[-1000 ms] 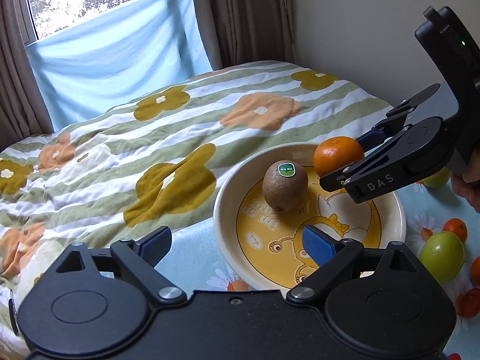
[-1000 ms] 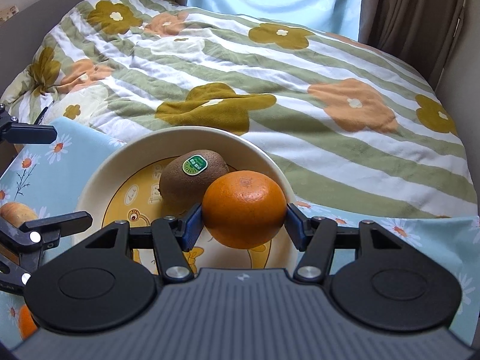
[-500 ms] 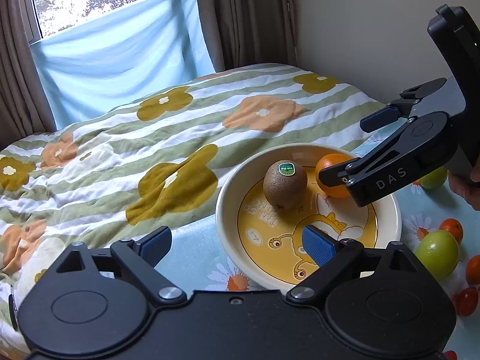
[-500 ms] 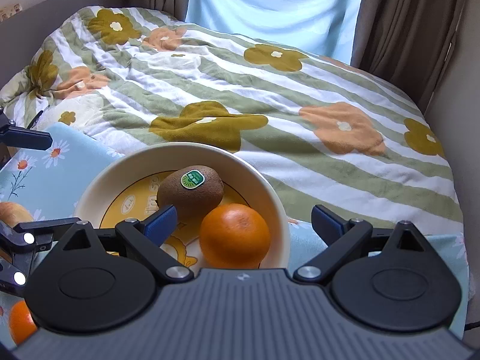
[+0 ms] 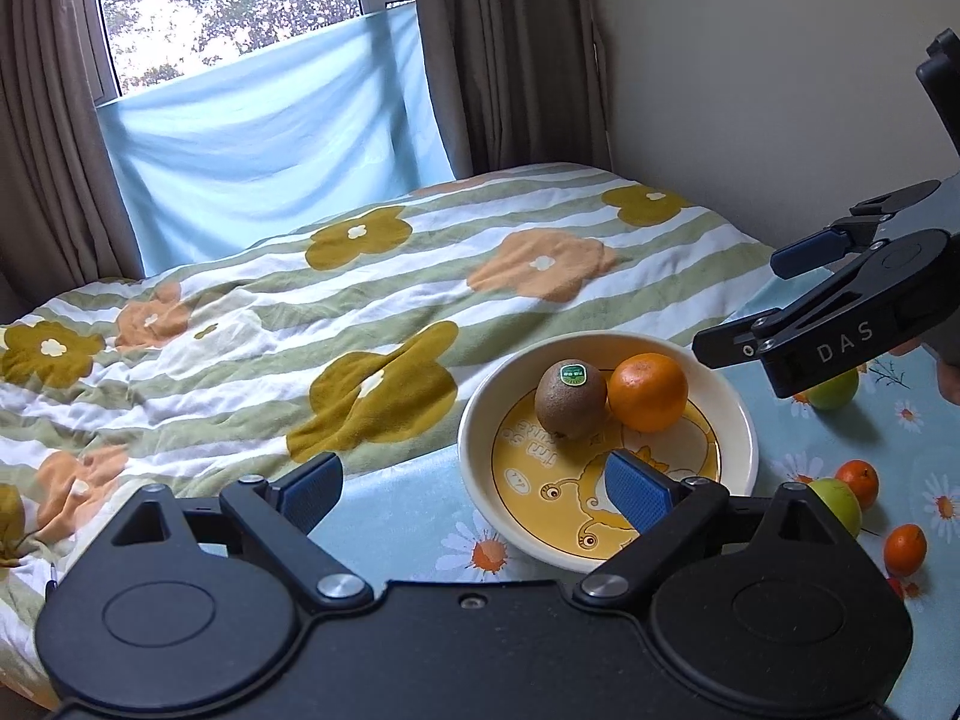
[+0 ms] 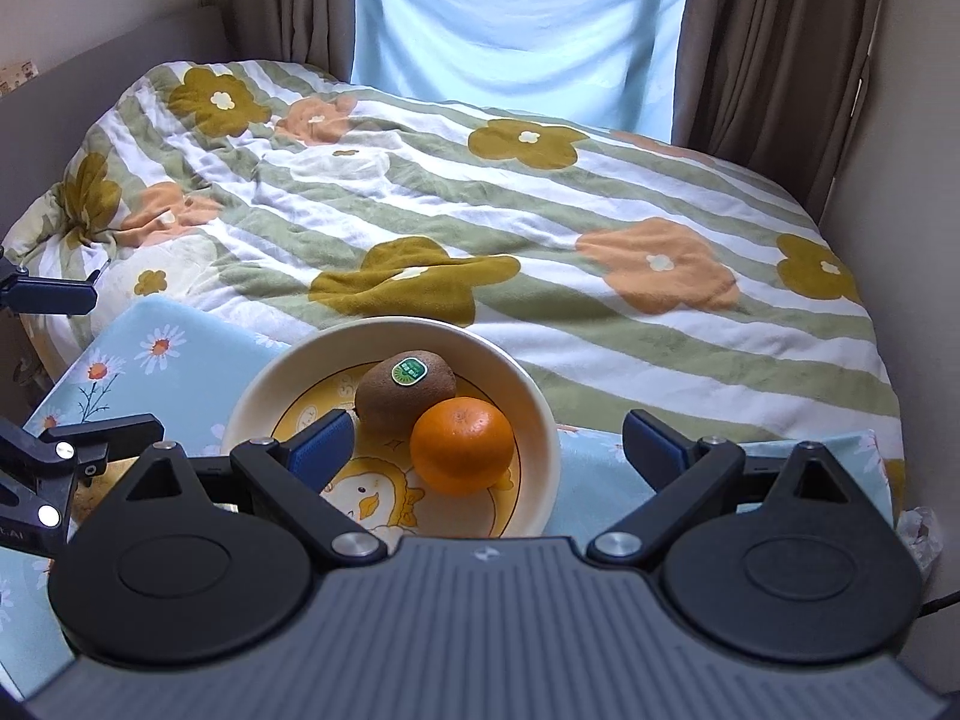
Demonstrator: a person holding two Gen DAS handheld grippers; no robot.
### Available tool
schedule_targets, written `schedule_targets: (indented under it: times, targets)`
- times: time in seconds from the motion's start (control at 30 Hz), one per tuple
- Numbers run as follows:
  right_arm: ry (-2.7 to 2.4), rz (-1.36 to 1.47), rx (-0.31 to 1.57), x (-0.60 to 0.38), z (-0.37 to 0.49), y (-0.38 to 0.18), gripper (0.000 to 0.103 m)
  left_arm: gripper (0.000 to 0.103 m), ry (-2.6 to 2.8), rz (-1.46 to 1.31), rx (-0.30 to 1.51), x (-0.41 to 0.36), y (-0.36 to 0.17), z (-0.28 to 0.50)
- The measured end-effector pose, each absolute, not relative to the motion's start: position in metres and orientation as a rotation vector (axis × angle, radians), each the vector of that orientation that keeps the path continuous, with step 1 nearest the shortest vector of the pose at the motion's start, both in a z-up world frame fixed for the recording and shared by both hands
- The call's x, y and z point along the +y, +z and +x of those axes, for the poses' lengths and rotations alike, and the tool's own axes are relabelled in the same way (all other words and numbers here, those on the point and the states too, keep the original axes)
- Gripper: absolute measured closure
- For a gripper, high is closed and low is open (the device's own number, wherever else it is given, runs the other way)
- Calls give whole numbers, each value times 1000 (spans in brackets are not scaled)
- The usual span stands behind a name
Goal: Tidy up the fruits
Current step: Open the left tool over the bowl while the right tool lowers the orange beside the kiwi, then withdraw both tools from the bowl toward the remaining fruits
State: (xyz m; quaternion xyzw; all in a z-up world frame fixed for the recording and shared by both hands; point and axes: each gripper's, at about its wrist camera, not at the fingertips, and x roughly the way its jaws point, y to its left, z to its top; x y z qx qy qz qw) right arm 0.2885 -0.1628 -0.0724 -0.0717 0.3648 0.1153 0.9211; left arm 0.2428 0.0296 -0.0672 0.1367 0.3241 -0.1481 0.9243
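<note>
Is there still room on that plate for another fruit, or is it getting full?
Yes. The kiwi and orange sit touching at the far side of the plate; its near yellow half is bare. The cloth left of the plate is free too. To its right, small oranges and green fruit crowd the cloth.

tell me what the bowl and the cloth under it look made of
Bowl: probably glazed ceramic, possibly melamine; smooth cream rim with soft shine and a printed yellow cartoon inside.
Cloth: seemingly soft matte fabric, pale blue with printed daisies, no glare.
</note>
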Motion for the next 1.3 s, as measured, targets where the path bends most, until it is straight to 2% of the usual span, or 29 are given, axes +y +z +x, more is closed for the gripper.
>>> schedule_targets:
  times: [0.7, 0.97, 1.3]
  targets:
    - [135, -70, 690, -190, 134, -12, 0, 6, -228, 217, 560, 28, -11, 117]
    - [169, -66, 704, -211, 93, -24, 0, 6, -144, 189, 563, 7, -27, 76]
    - [245, -103, 763, -225, 64, -77, 0, 6, -53, 156, 617, -10, -78, 57]
